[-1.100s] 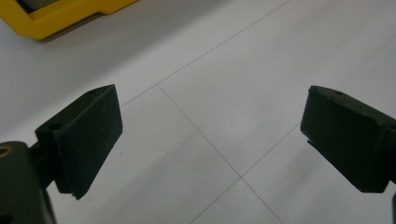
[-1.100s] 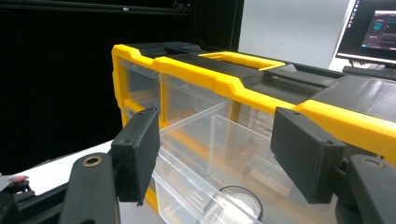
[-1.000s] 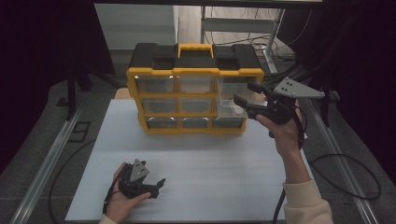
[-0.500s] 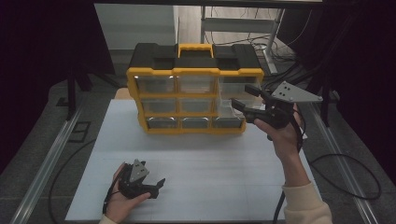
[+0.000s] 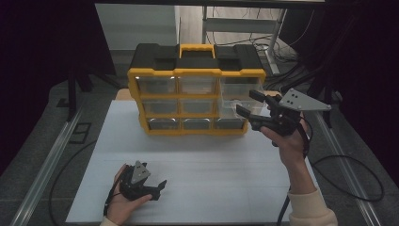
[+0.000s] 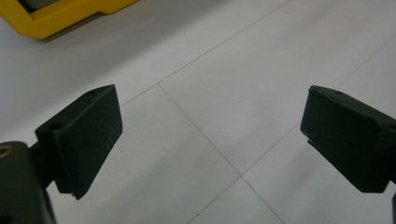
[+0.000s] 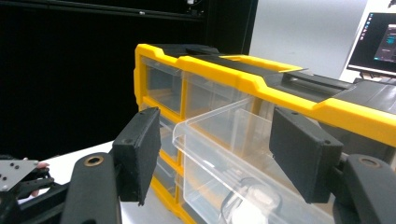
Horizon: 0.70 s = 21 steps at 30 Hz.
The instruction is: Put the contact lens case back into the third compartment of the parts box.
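Note:
A yellow and black organiser [image 5: 195, 73] with clear drawers stands at the back of the white table [image 5: 211, 165]. Its top right drawer [image 5: 233, 96] is pulled out. In the right gripper view that drawer [image 7: 210, 177] juts toward me, with a small pale object [image 7: 252, 198] inside. My right gripper [image 5: 248, 102] is open at the drawer's front; its jaws [image 7: 219, 144] stand apart on either side of the rim without touching it. My left gripper [image 5: 141, 183] rests open on the table near the front left, nothing between its jaws [image 6: 210, 135].
Metal rails [image 5: 51, 155] run along both sides of the table. Cables [image 5: 348, 165] trail to the right. A lit monitor [image 7: 380, 39] stands behind the organiser. The organiser's yellow corner [image 6: 51, 21] shows in the left gripper view.
My right gripper has dropped a little and come closer to the organiser's right column. The left gripper has stayed where it was.

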Motion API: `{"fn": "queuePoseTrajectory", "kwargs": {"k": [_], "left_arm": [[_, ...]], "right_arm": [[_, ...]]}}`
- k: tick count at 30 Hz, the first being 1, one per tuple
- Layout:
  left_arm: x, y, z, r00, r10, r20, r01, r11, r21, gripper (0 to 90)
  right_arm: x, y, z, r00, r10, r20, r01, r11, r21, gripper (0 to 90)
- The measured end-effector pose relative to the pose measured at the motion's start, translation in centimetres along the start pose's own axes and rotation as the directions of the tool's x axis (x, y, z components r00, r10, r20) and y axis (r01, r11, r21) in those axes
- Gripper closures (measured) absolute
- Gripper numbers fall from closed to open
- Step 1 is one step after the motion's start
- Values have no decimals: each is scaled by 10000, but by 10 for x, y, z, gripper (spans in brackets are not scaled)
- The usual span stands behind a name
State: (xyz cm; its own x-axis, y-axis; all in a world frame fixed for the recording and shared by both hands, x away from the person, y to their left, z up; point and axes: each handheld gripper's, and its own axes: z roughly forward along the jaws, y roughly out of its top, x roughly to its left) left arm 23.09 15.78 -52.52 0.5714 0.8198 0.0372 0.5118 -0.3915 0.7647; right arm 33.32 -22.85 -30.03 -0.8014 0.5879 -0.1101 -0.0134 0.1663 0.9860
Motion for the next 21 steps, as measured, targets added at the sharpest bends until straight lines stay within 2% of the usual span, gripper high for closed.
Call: {"fn": "queuePoseTrajectory", "kwargs": {"k": [21], "left_arm": [[0, 0, 0, 10000, 5, -40, -5, 10000, 1, 62]], "right_arm": [[8, -11, -23, 9994, -34, -332, 24, 9995, -300, 347]]}}
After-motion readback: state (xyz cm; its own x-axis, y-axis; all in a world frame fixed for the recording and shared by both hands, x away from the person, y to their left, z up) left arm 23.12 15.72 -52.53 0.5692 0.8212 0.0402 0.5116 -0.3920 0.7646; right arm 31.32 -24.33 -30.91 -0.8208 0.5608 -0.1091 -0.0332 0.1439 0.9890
